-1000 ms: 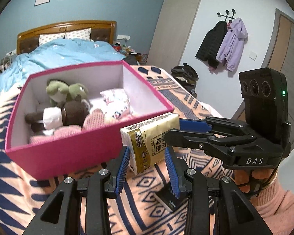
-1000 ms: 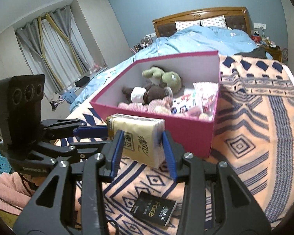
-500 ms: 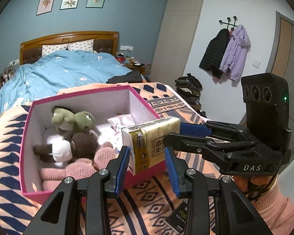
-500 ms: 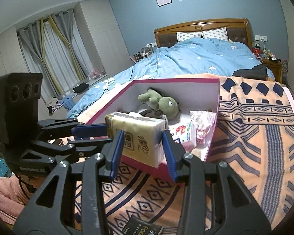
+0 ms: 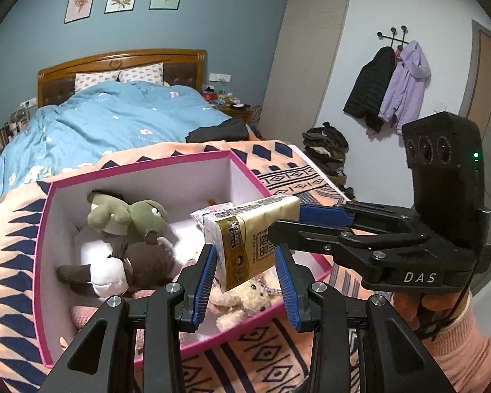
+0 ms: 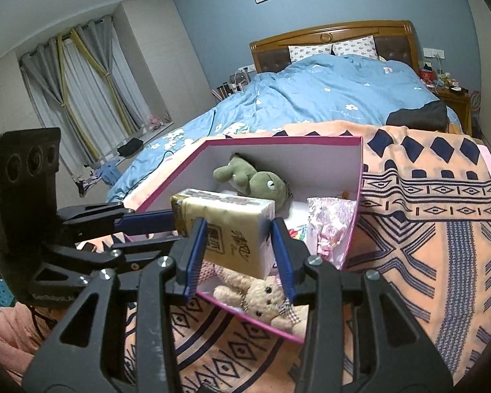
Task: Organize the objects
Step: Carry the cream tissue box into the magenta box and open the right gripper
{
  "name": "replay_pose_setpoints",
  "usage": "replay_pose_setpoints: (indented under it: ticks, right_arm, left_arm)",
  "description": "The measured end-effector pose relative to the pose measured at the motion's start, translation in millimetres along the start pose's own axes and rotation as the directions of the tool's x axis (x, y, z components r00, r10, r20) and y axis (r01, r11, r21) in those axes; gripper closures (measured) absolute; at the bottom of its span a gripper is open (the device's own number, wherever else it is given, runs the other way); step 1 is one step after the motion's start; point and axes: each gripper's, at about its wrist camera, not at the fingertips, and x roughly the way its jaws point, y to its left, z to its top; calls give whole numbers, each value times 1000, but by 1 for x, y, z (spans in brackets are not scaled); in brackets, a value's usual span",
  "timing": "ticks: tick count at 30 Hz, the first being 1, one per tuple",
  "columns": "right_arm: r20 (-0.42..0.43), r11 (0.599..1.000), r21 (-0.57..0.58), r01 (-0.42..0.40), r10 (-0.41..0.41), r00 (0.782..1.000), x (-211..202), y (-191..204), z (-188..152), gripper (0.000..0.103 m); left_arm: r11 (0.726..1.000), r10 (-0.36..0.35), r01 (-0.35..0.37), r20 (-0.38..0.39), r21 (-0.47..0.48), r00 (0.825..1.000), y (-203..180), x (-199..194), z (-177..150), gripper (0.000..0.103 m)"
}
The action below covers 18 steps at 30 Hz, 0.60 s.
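Yellow plastic wrap marks the tissue pack point(image 5: 250, 239) I'm carrying, and both of my grippers share it. My left gripper point(image 5: 247, 276) has its blue pads on the two broad faces near one end, jaws drawn in to the pack's width; my right gripper point(image 6: 240, 253) clamps the other end the same way, closed only as far as the pack allows. I'd judge the two-handed hold is there because the pack is soft and long — one pinch at an end would let it sag or twist.

The pack now hangs in the air over the near part of the pink box point(image 5: 42, 262), which sits on the patterned blanket point(image 6: 425, 245) at the foot of the bed. Compared with a moment ago, when it was in front of the box wall, it has come up and over the rim. Below it lie a cream teddy point(image 6: 262, 298), a green plush point(image 5: 127, 216) resting on a brown plush point(image 5: 127, 262), and a pink-printed packet point(image 6: 330, 219) against the right-hand wall.

Free floor in the box looks scarce, so I expect the pack will have to rest on the toys — lowering it level should stop it tipping out.
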Motion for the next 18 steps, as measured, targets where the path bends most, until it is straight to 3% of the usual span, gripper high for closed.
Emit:
replay_pose_setpoints:
  ticks: [7, 18]
  right_arm:
    - [-30, 1000, 0, 29, -29, 999, 14, -10, 7, 60]
    - [-76, 998, 7, 63, -63, 995, 37, -24, 14, 60]
  left_arm:
    - [999, -27, 26, -34, -30, 999, 9, 15, 8, 66]
    - [999, -4, -1, -91, -50, 996, 19, 42, 14, 66]
